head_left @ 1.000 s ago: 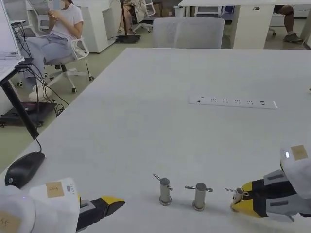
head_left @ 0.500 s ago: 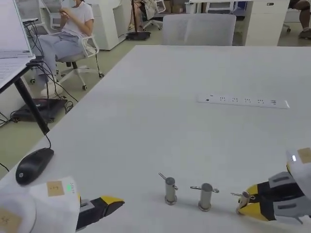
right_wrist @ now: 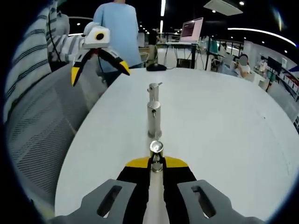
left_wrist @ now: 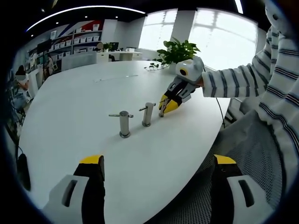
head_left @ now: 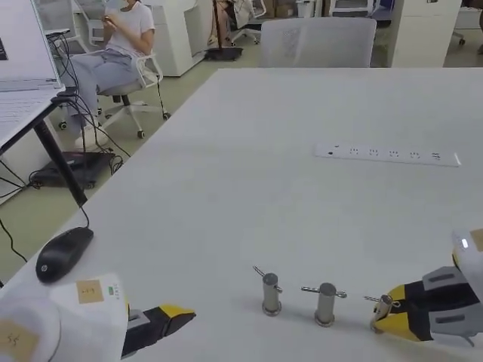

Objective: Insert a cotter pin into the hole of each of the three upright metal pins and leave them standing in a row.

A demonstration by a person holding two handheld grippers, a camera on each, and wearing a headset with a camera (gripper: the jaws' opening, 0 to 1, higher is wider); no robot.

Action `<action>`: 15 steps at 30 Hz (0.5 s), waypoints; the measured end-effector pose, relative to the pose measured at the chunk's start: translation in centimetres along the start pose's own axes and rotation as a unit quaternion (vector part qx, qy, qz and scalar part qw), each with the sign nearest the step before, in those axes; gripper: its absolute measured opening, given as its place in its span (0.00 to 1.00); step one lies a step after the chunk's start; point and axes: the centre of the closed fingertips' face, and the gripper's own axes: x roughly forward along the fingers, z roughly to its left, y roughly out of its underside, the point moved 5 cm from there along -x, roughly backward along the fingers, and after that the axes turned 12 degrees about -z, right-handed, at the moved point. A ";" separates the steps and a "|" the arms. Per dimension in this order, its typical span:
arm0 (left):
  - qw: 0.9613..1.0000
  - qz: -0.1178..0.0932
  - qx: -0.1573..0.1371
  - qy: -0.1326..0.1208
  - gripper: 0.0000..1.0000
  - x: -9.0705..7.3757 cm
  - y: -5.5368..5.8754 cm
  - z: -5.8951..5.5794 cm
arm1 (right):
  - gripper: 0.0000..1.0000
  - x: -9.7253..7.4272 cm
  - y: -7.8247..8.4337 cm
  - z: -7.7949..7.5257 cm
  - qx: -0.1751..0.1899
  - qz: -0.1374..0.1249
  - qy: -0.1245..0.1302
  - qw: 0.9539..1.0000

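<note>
White table (head_left: 226, 188) holds a power strip (head_left: 386, 155) far back and a mouse (head_left: 63, 253) at its left edge. Near the front stand left pin (head_left: 271, 293) and middle pin (head_left: 325, 303), each crossed by a cotter pin (head_left: 323, 291). Right gripper (right_wrist: 156, 163) pinches the right pin (head_left: 384, 305); left gripper (left_wrist: 158, 161) has its jaws spread, well apart from the row.

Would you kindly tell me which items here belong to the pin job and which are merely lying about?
Job: first metal pin, second metal pin, third metal pin, cotter pins, right gripper, left gripper.
Lying about: power strip, mouse, chair.
</note>
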 end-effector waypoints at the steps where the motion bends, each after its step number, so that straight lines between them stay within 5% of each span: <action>1: 1.000 0.000 0.000 -0.001 0.95 0.0 0.0 0.0 | 0.09 0.0 0.0 0.0 0.001 -0.002 0.001 1.000; 15: 1.000 -0.001 0.000 0.001 0.95 -0.1 -0.3 -0.2 | 0.11 0.1 0.0 0.1 0.017 -0.022 0.008 1.000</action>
